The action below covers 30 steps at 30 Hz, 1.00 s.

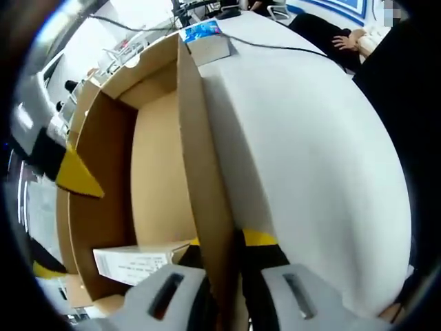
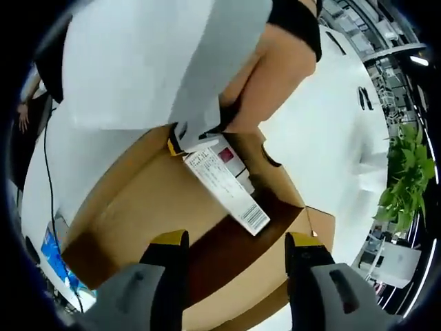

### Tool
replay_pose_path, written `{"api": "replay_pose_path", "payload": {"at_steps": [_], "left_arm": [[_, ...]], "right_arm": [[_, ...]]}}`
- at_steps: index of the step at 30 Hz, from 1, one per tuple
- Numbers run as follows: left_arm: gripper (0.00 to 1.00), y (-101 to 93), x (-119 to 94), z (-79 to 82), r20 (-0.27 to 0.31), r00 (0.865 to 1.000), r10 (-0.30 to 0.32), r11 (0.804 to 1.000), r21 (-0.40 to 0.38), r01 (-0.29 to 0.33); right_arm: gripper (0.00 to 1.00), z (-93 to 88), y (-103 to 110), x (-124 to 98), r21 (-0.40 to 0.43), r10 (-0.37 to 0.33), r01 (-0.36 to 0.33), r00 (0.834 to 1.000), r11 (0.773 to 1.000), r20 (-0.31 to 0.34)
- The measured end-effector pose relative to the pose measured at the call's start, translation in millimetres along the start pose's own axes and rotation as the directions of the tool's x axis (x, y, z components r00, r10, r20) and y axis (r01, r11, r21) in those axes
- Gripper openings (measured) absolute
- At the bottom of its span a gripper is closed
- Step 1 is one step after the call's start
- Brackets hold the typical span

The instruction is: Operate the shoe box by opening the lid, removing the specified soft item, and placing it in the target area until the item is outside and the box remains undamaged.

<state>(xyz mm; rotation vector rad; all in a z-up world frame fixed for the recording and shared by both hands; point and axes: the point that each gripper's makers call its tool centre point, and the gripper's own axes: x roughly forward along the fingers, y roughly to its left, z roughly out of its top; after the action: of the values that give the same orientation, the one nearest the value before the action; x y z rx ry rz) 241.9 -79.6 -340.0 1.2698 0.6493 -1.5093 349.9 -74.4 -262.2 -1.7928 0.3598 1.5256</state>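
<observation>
Left gripper (image 1: 222, 276) clamped on shoe box (image 1: 155, 179) side wall, steadying it. Right gripper (image 2: 236, 248) open, empty, hovered over box interior. White carton (image 2: 226, 183) lay inside on floor, straight ahead of right jaws, long axis diagonal. Right gripper likely nearer for pickup.

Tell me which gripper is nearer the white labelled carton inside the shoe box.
Left. The left gripper straddles the shoe box wall right beside the white labelled carton. The right gripper hangs open above the box, apart from the carton.
</observation>
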Motion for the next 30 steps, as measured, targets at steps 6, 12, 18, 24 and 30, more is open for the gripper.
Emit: {"api": "replay_pose_path", "payload": {"at_steps": [6,12,18,24,30], "left_arm": [[0.06,-1.2,-0.6,0.0,-0.004,1.000,0.005,1.000,0.001,-0.005],[0.06,-0.2,0.7,-0.5,-0.001,1.000,0.002,1.000,0.002,-0.002],[0.06,-0.6,0.1,-0.5,0.001,1.000,-0.001,1.000,0.003,0.001],[0.06,-0.1,0.2,-0.7,0.001,1.000,-0.001,1.000,0.004,0.001],[0.06,0.9,1.0,-1.2,0.001,1.000,-0.001,1.000,0.005,0.001]], "right_arm": [[0.55,9.3,-6.6,20.5,-0.023,0.031,-0.030,0.999,0.999,0.026],[0.54,10.2,-10.4,31.4,-0.021,0.050,-0.049,0.998,0.999,0.040],[0.49,11.0,-8.2,39.1,-0.026,0.077,-0.076,0.996,0.997,0.041],[0.43,13.1,-6.8,43.6,-0.034,0.094,-0.093,0.995,0.995,0.043],[0.34,7.7,-1.0,44.5,-0.030,0.111,-0.110,0.993,0.994,0.031]]}}
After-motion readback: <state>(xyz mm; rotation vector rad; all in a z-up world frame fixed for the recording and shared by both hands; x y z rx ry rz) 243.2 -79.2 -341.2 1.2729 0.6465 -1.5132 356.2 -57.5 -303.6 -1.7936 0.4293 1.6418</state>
